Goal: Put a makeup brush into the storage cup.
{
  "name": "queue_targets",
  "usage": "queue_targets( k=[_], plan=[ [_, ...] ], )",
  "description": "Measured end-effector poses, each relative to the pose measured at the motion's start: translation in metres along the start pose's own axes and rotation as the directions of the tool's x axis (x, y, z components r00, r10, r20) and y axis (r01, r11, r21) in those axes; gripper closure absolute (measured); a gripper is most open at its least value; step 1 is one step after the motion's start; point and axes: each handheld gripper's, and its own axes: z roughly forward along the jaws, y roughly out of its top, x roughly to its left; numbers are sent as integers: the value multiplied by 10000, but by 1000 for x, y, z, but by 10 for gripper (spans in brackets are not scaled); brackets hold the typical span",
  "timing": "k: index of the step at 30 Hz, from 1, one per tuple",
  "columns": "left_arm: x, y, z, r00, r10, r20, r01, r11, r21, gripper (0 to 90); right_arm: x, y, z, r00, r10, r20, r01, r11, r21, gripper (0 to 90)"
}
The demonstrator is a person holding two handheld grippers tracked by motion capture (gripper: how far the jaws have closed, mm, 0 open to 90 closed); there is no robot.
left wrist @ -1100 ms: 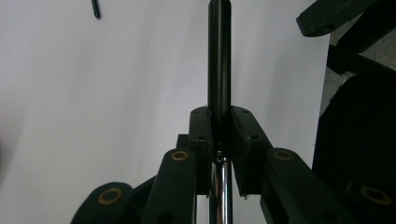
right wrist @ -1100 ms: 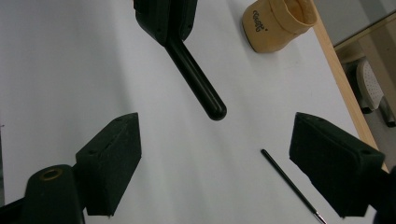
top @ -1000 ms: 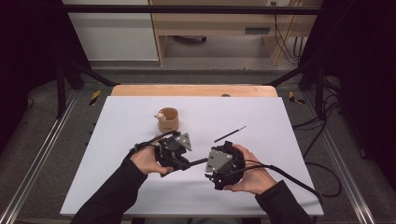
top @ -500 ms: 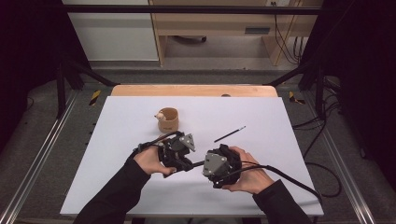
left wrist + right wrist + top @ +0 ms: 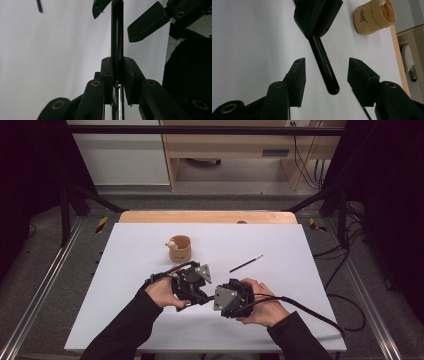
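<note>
On the white worktop (image 5: 310, 285) there are two hand-held grippers, one black pen, one thin black stick and one small tan cup.

The left gripper (image 5: 117, 67) is in the person's left hand (image 5: 161, 292), near the middle of the worktop and somewhat toward its near edge. Its two fingers (image 5: 107, 75) are clamped on the black pen (image 5: 117, 32). The pen has a black barrel in front of the fingers and a shiny metal part behind them. In the left gripper view the pen stands out straight from between the fingers.

The right gripper (image 5: 325, 75) is in the right hand (image 5: 262, 305), just beside the left one. Its two fingers (image 5: 297, 77) stand apart, one on each side of the rounded free end of the pen (image 5: 323, 65), and they do not touch it. These fingers have just been closing, with the pen end between them.

The one tan cup (image 5: 179, 248) stands upright, farther toward the far edge, well apart from both grippers. The one thin black stick (image 5: 246, 263) lies flat on the worktop, toward the right edge from the cup.
</note>
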Motion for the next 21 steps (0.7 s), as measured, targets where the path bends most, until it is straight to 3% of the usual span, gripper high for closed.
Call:
queue_targets(
  k=[13, 21],
  plan=[
    [-3, 1, 1, 10000, -43, 67, 43, 10000, -53, 788, 2, 0, 5, 9993, -380, -17, 380, 9992, 87, 685],
    [-2, 1, 2, 10000, -77, 55, 77, 10000, -25, 788, 3, 0, 6, 9989, -452, -91, 454, 9989, 137, 714]
  ],
)
